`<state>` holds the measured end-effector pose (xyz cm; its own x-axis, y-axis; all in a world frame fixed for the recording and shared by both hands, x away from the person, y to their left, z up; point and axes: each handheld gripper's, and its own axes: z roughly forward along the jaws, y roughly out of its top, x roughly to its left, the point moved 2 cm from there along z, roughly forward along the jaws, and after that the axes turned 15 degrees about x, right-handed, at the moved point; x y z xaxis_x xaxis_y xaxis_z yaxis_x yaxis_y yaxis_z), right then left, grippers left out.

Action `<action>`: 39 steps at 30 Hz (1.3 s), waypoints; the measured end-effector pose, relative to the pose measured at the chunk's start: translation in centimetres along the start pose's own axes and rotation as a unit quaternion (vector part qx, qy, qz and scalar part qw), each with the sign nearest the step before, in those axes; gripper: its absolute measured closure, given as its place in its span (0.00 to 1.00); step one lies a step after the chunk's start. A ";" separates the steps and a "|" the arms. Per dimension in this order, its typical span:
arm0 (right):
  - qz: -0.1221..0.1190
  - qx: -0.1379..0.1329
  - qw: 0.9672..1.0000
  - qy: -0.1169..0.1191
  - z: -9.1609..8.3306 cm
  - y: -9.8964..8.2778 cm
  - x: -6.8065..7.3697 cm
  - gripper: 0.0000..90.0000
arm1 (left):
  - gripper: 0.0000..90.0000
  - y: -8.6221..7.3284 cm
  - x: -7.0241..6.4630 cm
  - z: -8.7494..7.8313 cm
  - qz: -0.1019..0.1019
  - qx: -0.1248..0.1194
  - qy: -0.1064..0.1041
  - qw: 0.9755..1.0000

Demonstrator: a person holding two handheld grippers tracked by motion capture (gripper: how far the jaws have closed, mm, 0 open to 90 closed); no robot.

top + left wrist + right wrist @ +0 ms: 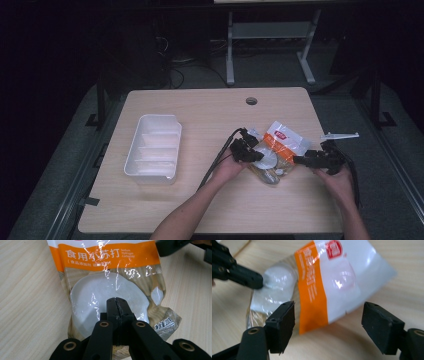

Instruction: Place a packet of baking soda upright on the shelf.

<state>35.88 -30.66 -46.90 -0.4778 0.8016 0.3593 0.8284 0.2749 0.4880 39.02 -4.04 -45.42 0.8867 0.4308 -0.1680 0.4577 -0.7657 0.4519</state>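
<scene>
A plastic bag (281, 145) with an orange band, a red label and white powder inside lies on the wooden table, right of centre. My left gripper (254, 154) reaches it from the left. In the left gripper view that gripper (116, 300) has its jaws closed together, tips pinching the film over the white powder of the bag (110, 272). My right gripper (299, 160) comes in from the right. In the right gripper view it (329, 311) stands open, its wide jaws level with the bag's (342, 277) white top end and not touching it.
A white divided tray (131, 162) sits at the table's left. A round cable hole (251, 101) is near the far edge. A thin white bracket (341, 135) sticks out past the right edge. Bare wood lies between tray and bag.
</scene>
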 end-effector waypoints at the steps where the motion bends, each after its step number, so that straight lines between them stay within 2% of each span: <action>1: -0.002 -0.003 1.000 0.000 0.0 0.3 0.1 0.31 | 1.00 0.0 0.0 0.0 0.000 0.000 0.000 1.000; 4: -0.001 -0.009 1.000 -0.001 0.3 0.8 0.2 0.32 | 1.00 0.0 -0.1 0.0 0.003 0.000 0.005 1.000; 6: 0.008 0.010 1.000 -0.001 1.0 1.2 0.1 0.32 | 1.00 0.0 -0.1 0.0 0.004 0.002 0.006 1.000; 7: 0.010 0.009 1.000 0.001 1.3 1.3 0.1 0.35 | 1.00 0.0 -0.1 0.0 0.003 0.001 0.006 1.000; 9: 0.004 0.011 1.000 0.000 1.9 1.7 0.5 0.47 | 1.00 0.0 -0.2 0.0 0.002 -0.002 0.008 1.000; 10: 0.004 0.011 1.000 0.000 1.9 1.7 0.5 0.47 | 1.00 0.0 -0.2 0.0 0.002 -0.002 0.008 1.000; 11: 0.003 0.008 1.000 -0.001 2.0 1.9 0.6 0.52 | 1.00 -0.1 -0.2 0.0 0.002 -0.002 0.010 1.000; 12: 0.002 0.004 1.000 -0.014 2.1 2.2 0.7 0.63 | 1.00 -0.1 -0.2 0.0 0.002 -0.002 0.011 1.000; 13: 0.004 -0.002 1.000 -0.013 2.1 2.2 0.6 0.68 | 1.00 -0.1 -0.3 0.0 0.001 -0.002 0.012 1.000; 15: 0.011 -0.004 1.000 -0.004 2.0 2.1 0.4 0.69 | 1.00 -0.1 -0.3 0.1 0.001 -0.002 0.013 1.000; 16: 0.015 -0.002 1.000 0.013 2.0 1.9 0.2 0.75 | 1.00 -0.1 -0.3 0.1 0.003 -0.001 0.014 1.000; 17: 0.016 -0.002 1.000 0.017 2.0 1.9 0.2 0.78 | 1.00 -0.1 -0.3 0.0 0.004 0.000 0.015 1.000; 18: 0.016 -0.002 1.000 0.017 2.0 1.9 0.2 0.78 | 1.00 -0.1 -0.3 0.0 0.004 0.000 0.015 1.000; 19: 0.013 -0.005 1.000 0.023 1.9 1.9 0.3 0.83 | 1.00 -0.1 -0.4 0.1 0.003 -0.002 0.016 1.000; 20: 0.013 -0.005 1.000 0.023 1.9 1.9 0.3 0.83 | 1.00 -0.1 -0.4 0.1 0.003 -0.002 0.016 1.000; 24: 0.003 -0.006 1.000 0.028 2.0 1.9 0.8 0.94 | 1.00 -0.2 -0.4 0.1 0.004 -0.005 0.018 1.000; 26: 0.000 -0.006 1.000 0.027 2.0 1.9 0.8 0.95 | 1.00 -0.2 -0.4 0.1 0.006 -0.004 0.018 1.000; 29: 0.002 -0.018 0.999 0.036 1.7 1.8 0.9 0.98 | 0.97 -0.3 -0.8 -0.2 0.015 0.002 0.035 0.999; 32: 0.000 -0.023 0.999 0.034 1.7 1.7 1.1 0.99 | 0.95 -0.6 -0.9 -0.6 0.018 0.002 0.037 0.999; 39: -0.009 -0.029 0.999 0.028 1.5 1.6 1.4 0.99 | 0.89 -2.4 -0.6 -2.5 0.011 -0.027 0.019 0.999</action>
<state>36.99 -28.33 -46.79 -0.5101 0.7650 0.3932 0.8017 0.2574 0.5394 37.23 -1.22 -44.20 0.8927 0.4333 -0.1242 0.4331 -0.7483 0.5025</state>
